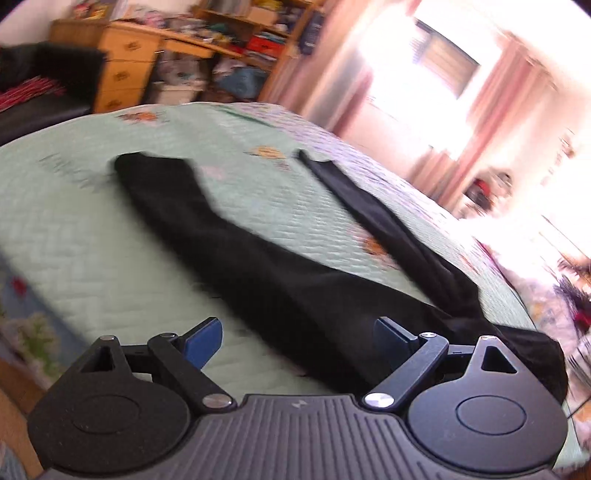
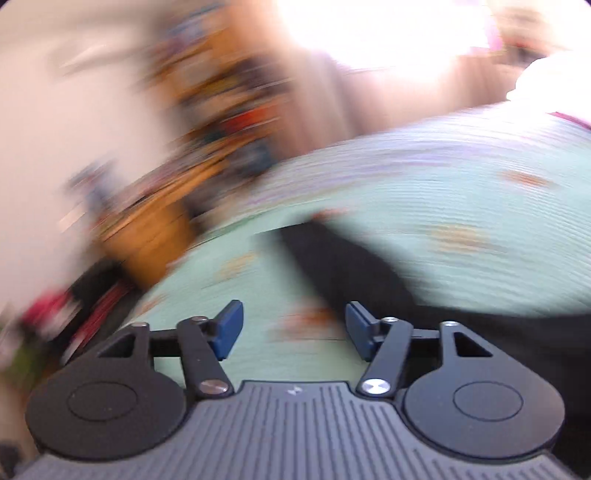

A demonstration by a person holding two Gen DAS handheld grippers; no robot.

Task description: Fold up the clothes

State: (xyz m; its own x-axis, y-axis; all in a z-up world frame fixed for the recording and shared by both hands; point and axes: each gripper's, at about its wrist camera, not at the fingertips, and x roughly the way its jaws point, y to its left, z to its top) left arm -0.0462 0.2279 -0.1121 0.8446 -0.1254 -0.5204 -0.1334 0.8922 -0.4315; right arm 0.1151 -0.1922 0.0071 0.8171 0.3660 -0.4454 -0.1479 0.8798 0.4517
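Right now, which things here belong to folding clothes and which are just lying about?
For the job: black trousers, spread on the green quilted bedspread; left gripper and right gripper, both open.

Lying about: wooden drawer unit, cluttered shelves.

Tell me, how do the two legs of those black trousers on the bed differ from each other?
In the left wrist view, the left trouser leg lies broad and flat on the green bedspread, while the right trouser leg looks narrow and creased lengthwise. The left trouser leg's end is wide; the right trouser leg's end tapers to a thin edge. Both are black and meet near the left gripper.
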